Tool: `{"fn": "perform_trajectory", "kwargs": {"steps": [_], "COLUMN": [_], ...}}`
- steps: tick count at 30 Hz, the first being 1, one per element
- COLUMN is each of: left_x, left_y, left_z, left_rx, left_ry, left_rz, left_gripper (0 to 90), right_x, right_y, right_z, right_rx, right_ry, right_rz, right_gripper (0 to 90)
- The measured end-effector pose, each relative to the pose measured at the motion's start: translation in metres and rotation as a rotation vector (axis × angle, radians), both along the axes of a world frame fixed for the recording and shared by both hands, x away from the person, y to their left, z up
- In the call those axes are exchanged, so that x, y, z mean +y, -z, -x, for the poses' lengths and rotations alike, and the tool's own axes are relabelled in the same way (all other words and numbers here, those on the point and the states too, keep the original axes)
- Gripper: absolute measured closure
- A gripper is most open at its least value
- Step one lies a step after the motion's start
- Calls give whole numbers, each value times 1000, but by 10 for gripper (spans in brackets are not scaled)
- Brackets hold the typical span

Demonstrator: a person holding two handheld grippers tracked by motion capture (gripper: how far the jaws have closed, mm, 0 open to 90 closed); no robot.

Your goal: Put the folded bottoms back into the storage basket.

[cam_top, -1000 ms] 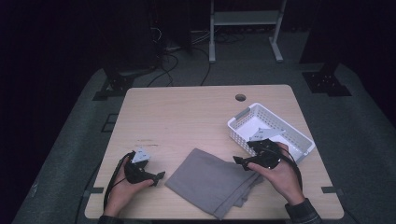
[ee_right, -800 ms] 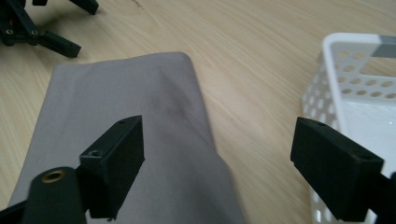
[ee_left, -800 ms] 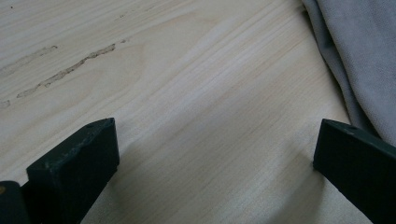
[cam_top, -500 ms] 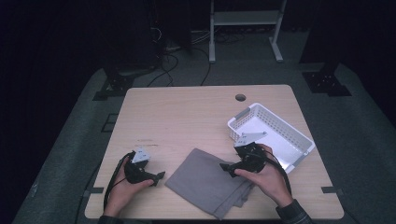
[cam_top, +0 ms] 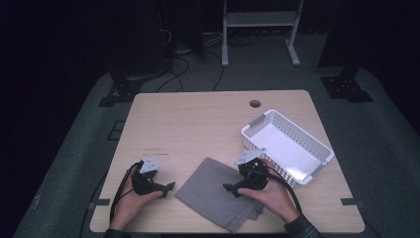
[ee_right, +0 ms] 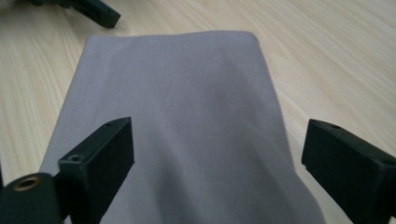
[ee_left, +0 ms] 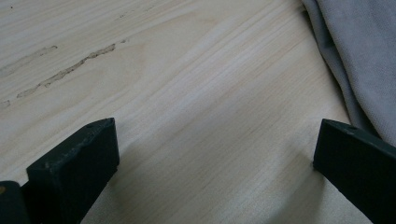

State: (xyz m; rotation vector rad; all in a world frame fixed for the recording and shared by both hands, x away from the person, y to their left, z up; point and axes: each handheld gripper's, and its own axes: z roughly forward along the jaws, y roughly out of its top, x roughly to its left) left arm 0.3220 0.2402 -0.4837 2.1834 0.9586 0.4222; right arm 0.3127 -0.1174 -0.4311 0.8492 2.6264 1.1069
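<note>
A folded grey cloth lies near the front edge of the wooden table. My right gripper hovers over the cloth's right half, open, its jaws wide apart above the fabric. My left gripper rests low on bare wood just left of the cloth, also open. The cloth's edge shows at the upper right of the left gripper view, beside the right jaw and not between the jaws. The left gripper's tip appears beyond the cloth in the right gripper view.
A white slotted plastic basket stands at the table's right side, close behind my right hand, with nothing seen inside. A round cable hole sits near the far edge. Dark floor, cables and a white stand lie beyond the table.
My right gripper has moved left, from beside the basket to over the cloth's right half. The left gripper and the cloth have stayed put.
</note>
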Motion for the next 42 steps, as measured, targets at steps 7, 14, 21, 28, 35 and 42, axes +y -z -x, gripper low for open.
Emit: {"fn": "perform_trajectory", "kwargs": {"steps": [7, 14, 21, 28, 35, 42], "left_x": [0, 0, 0, 0, 0, 0], "left_y": [0, 0, 0, 0, 0, 0], "left_z": [0, 0, 0, 0, 0, 0], "left_rx": [0, 0, 0, 0, -1, -1], "left_ry": [0, 0, 0, 0, 0, 0], "left_rz": [0, 0, 0, 0, 0, -1], "left_gripper": [0, 0, 0, 0, 0, 0], "right_x": [12, 21, 28, 29, 29, 28], "right_y": [15, 27, 39, 43, 42, 36], "right_z": [1, 2, 5, 3, 5, 10], "right_rx": [15, 14, -13, 10, 15, 30], "right_ry": [-30, -43, -56, -60, -54, -103], "right_rz": [33, 54, 99, 103, 99, 71], "right_gripper": [27, 27, 5, 0, 87, 430]}}
